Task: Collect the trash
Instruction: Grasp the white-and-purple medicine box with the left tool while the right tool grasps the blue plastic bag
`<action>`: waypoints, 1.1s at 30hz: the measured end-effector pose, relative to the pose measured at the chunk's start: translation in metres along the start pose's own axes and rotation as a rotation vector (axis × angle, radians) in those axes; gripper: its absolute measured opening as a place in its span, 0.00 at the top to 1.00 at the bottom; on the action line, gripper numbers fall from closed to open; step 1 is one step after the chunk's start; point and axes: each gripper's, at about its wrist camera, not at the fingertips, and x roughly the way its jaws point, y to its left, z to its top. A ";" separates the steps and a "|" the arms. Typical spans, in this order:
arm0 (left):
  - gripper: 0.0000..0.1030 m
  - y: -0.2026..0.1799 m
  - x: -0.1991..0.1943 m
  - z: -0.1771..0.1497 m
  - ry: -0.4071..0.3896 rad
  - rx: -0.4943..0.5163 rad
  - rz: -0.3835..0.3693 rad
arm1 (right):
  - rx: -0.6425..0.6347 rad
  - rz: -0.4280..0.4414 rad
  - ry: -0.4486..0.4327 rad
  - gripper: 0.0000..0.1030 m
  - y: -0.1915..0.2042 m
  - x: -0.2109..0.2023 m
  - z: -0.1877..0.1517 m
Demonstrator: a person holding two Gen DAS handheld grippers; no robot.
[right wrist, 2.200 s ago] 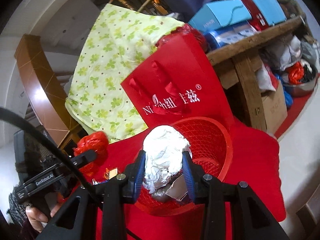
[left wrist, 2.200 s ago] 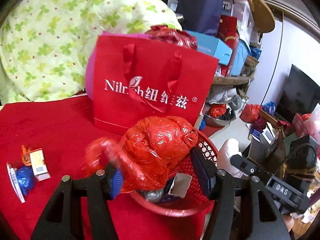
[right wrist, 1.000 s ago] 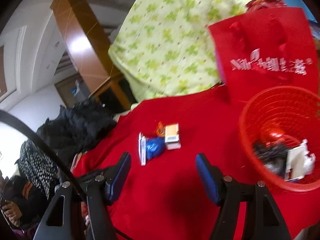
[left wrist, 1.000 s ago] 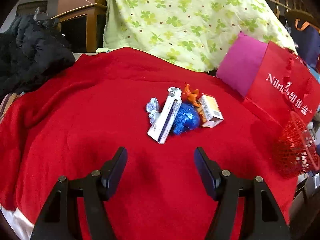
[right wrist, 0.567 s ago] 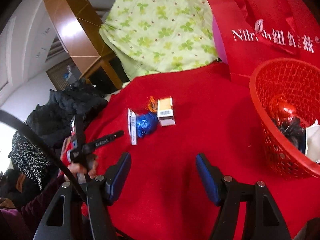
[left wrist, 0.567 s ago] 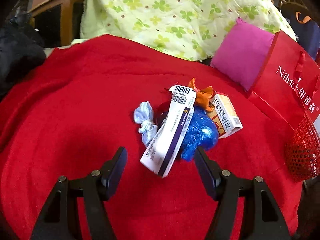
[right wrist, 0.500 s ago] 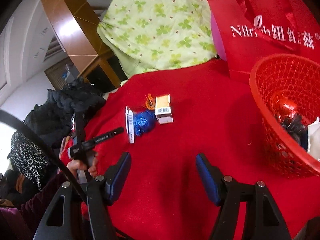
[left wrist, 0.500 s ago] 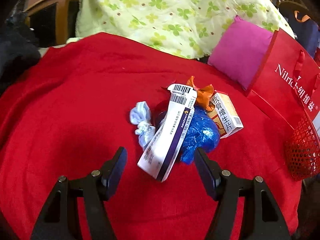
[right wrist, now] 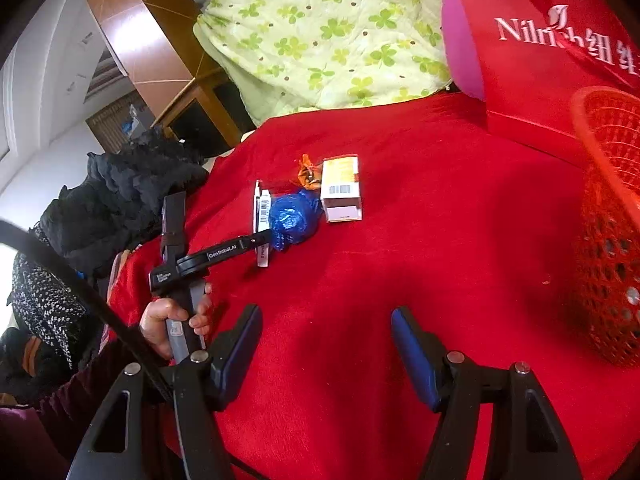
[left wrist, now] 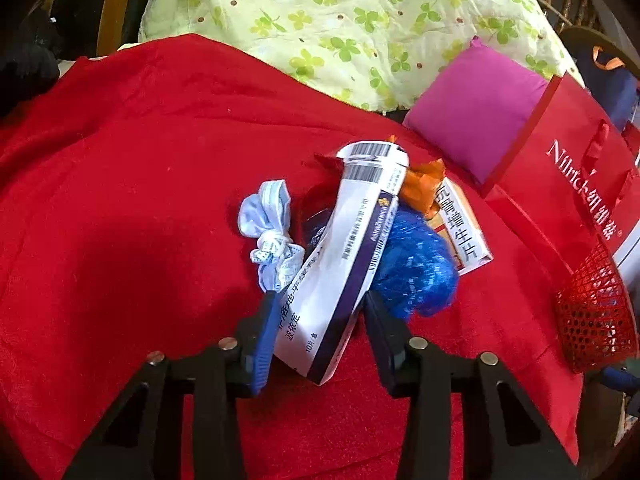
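Note:
A small heap of trash lies on the red cloth (left wrist: pixel 120 200). In it are a long white-and-purple box (left wrist: pixel 344 256), a crumpled blue wrapper (left wrist: pixel 416 272), a small white-and-orange box (left wrist: pixel 460 224), an orange wrapper (left wrist: pixel 420 184) and a pale blue wad (left wrist: pixel 268 220). My left gripper (left wrist: pixel 320 304) is closing, with its pads against both sides of the long box's near end. From the right wrist, the left gripper (right wrist: pixel 262 240) reaches the long box (right wrist: pixel 260 208) beside the blue wrapper (right wrist: pixel 292 216). My right gripper (right wrist: pixel 326 320) hangs open and empty over bare cloth. The red mesh basket (right wrist: pixel 608 208) stands at the right.
A red gift bag (left wrist: pixel 568 184) and a magenta cushion (left wrist: pixel 480 108) stand behind the basket (left wrist: pixel 596 312). A green floral quilt (left wrist: pixel 340 20) rises at the back. Dark clothes (right wrist: pixel 132 192) are piled at the left. A person's hand (right wrist: pixel 168 320) grips the left gripper's handle.
My left gripper moved forward and down to the trash heap, and its jaws narrowed around the long white box. The right gripper swung left, so the basket slid to the frame's right edge.

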 end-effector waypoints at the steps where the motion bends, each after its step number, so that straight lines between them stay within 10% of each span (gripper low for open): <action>1: 0.60 0.002 -0.004 -0.001 -0.005 -0.011 -0.008 | -0.002 0.004 0.003 0.31 0.003 0.005 0.003; 13: 0.63 0.031 -0.087 -0.029 -0.110 -0.134 0.004 | -0.053 0.095 -0.004 0.32 0.057 0.100 0.063; 23: 0.63 0.047 -0.121 -0.053 -0.138 -0.180 0.044 | -0.072 -0.060 0.041 0.33 0.072 0.195 0.088; 33: 0.63 0.034 -0.135 -0.061 -0.147 -0.186 0.020 | -0.063 -0.056 0.119 0.54 0.068 0.199 0.075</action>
